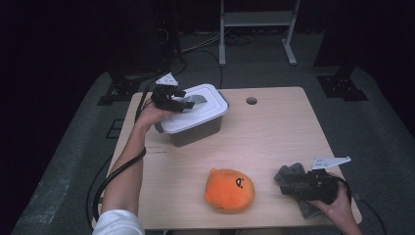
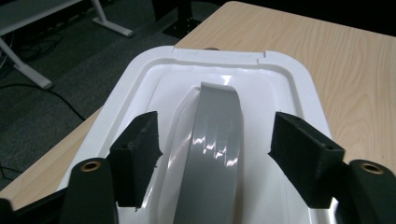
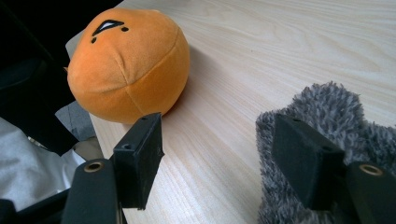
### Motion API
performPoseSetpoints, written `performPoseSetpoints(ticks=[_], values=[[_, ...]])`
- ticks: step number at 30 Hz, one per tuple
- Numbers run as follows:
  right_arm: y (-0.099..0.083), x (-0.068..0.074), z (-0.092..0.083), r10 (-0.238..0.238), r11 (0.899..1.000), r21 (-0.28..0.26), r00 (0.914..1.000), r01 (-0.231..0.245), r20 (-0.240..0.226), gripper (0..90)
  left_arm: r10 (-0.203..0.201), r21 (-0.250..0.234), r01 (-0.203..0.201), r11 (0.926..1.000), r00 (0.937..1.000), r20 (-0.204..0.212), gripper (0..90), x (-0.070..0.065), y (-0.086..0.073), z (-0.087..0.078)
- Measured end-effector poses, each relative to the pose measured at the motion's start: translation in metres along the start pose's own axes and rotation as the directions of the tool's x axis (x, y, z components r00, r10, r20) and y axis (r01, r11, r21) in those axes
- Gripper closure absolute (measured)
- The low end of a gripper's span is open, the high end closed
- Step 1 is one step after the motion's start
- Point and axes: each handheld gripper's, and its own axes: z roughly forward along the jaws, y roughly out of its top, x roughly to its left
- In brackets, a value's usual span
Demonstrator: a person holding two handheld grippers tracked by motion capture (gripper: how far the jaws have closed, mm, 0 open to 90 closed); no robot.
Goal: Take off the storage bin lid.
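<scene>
A dark storage box (image 1: 195, 133) with a white lid (image 1: 188, 120) (image 2: 154, 79) stands at the table's far left. My left gripper (image 1: 177, 100) (image 2: 215, 126) hovers over the lid, its jaws on either side of the lid's grey handle (image 1: 196, 99) (image 2: 217, 158) with a gap on both sides, open. An orange plush toy (image 1: 230, 190) (image 3: 126, 65) lies near the front edge. My right gripper (image 1: 293, 182) (image 3: 217, 126) rests low at the front right, open, its right jaw against a grey fuzzy cloth (image 1: 289, 172) (image 3: 327, 107), bare wood between the jaws.
The wooden table (image 1: 274, 127) has a round cable hole (image 1: 251, 101) near its far edge. Beyond it are dark stands and a white frame (image 1: 257, 19) on the grey floor. A cable runs along the left forearm (image 1: 128, 166).
</scene>
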Motion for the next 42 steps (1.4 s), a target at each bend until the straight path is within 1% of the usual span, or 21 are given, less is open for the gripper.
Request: performPoseSetpoints(ticks=[4,6,7,9,11,12,14,15,17,18,19,20,26,32,34,35,38,39,40,41,42], values=[[0.0,0.0,0.0,0.0,1.0,0.002,1.0,0.0,0.0,32.8,0.016,0.016,-0.016,0.9997,0.9999,0.003,46.8,0.0,0.001,0.002],[0.0,0.0,0.0,0.001,1.0,0.0,1.0,-0.001,-0.001,32.8,0.031,0.032,-0.031,0.999,0.9995,-0.002,48.8,-0.001,0.003,0.003],[0.0,0.0,0.0,0.003,1.0,-0.001,1.0,-0.003,-0.002,32.8,0.043,0.035,-0.044,0.9984,0.999,0.007,53.4,0.0,0.004,0.004],[0.0,0.0,-0.001,0.003,1.0,-0.001,1.0,-0.003,-0.003,32.8,0.047,0.045,-0.047,0.9979,0.9989,0.002,58.4,-0.001,0.005,0.005],[0.0,0.0,-0.001,0.003,1.0,-0.004,1.0,-0.003,-0.005,32.8,0.053,0.05,-0.053,0.9973,0.9986,0.001,61.3,-0.002,0.006,0.005],[0.0,0.0,-0.001,0.002,1.0,-0.003,1.0,-0.002,-0.005,32.8,0.05,0.062,-0.049,0.9969,0.9988,-0.004,62.0,-0.002,0.007,0.007],[0.0,-0.001,-0.001,0.003,1.0,-0.003,1.0,-0.003,-0.006,32.8,0.048,0.064,-0.048,0.9968,0.9988,-0.004,62.2,-0.002,0.007,0.007],[0.0,-0.001,-0.001,0.002,1.0,-0.003,1.0,-0.002,-0.007,32.8,0.061,0.07,-0.06,0.9957,0.9981,-0.009,62.3,-0.003,0.008,0.007],[-0.001,-0.001,-0.001,0.003,1.0,-0.002,1.0,-0.003,-0.007,32.8,0.062,0.073,-0.061,0.9955,0.998,-0.008,62.4,-0.003,0.008,0.007],[-0.001,-0.001,0.0,0.001,1.0,-0.002,1.0,-0.001,-0.009,32.8,0.065,0.074,-0.066,0.9951,0.9978,0.004,63.6,-0.003,0.008,0.006],[0.0,-0.001,0.0,0.001,1.0,-0.001,1.0,-0.001,-0.01,32.8,0.065,0.074,-0.066,0.9951,0.9978,0.004,64.4,-0.003,0.008,0.006],[0.0,-0.001,0.0,0.001,1.0,-0.001,1.0,-0.001,-0.01,32.8,0.063,0.077,-0.064,0.995,0.9979,0.018,65.4,-0.004,0.009,0.006],[0.0,0.0,0.0,-0.001,1.0,0.001,1.0,0.001,-0.01,32.8,0.073,0.087,-0.075,0.9934,0.9969,0.028,66.5,-0.007,0.01,0.005],[0.0,0.0,0.0,0.001,1.0,-0.002,0.9999,-0.001,-0.011,32.8,0.073,0.091,-0.078,0.9928,0.9957,0.057,66.6,-0.01,0.011,0.005],[0.0,0.0,-0.001,0.002,1.0,-0.003,0.9999,-0.002,-0.012,32.8,0.069,0.097,-0.077,0.9923,0.9942,0.083,66.6,-0.012,0.013,0.006],[0.0,0.0,-0.001,0.002,1.0,-0.003,0.9999,-0.002,-0.012,32.8,0.069,0.097,-0.077,0.9923,0.9942,0.083,66.6,-0.012,0.013,0.006],[0.0,-0.001,-0.001,0.0,1.0,-0.004,0.9999,0.0,-0.011,32.8,0.065,0.102,-0.076,0.9919,0.992,0.108,66.7,-0.015,0.015,0.009],[0.0,-0.001,-0.001,0.0,1.0,-0.005,0.9999,0.0,-0.01,32.8,0.065,0.102,-0.076,0.9919,0.992,0.108,66.7,-0.015,0.015,0.009],[0.0,-0.001,-0.001,-0.003,1.0,-0.008,0.9999,0.003,-0.011,32.8,0.073,0.097,-0.085,0.9916,0.9897,0.123,66.6,-0.018,0.016,0.01],[0.0,-0.001,-0.001,-0.003,1.0,-0.008,0.9999,0.003,-0.011,32.8,0.073,0.097,-0.085,0.9916,0.9897,0.123,66.6,-0.018,0.016,0.01],[0.0,0.0,-0.001,-0.002,1.0,-0.01,0.9999,0.002,-0.013,32.8,0.074,0.093,-0.087,0.9918,0.9883,0.134,66.6,-0.02,0.016,0.011]])
